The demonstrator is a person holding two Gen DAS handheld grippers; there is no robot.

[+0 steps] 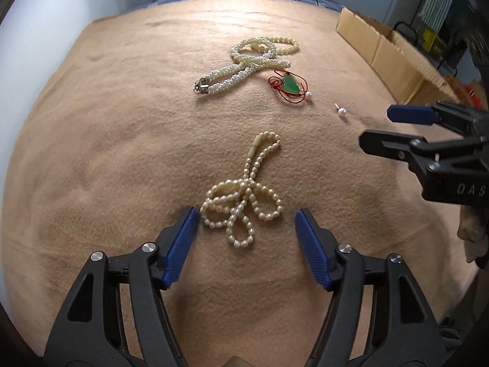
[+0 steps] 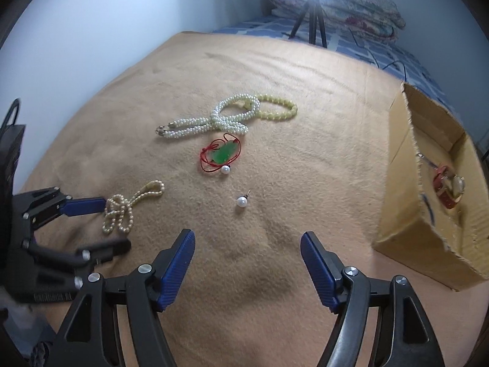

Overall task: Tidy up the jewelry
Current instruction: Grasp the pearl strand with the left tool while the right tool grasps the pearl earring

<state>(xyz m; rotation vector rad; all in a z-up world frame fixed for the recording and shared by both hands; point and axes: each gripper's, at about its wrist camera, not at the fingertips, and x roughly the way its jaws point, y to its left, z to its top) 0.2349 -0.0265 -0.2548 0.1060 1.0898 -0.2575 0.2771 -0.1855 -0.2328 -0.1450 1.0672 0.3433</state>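
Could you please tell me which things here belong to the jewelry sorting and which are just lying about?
Job: cream pearl strand, braided pearl necklace, green pendant, pearl earring, cardboard box holding a watch.
Lying about: tripod, folded quilt.

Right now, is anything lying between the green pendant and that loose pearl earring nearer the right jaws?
Only bare tan blanket. In the right wrist view, a second pearl touches the green pendant; past it nothing lies before the pearl earring.
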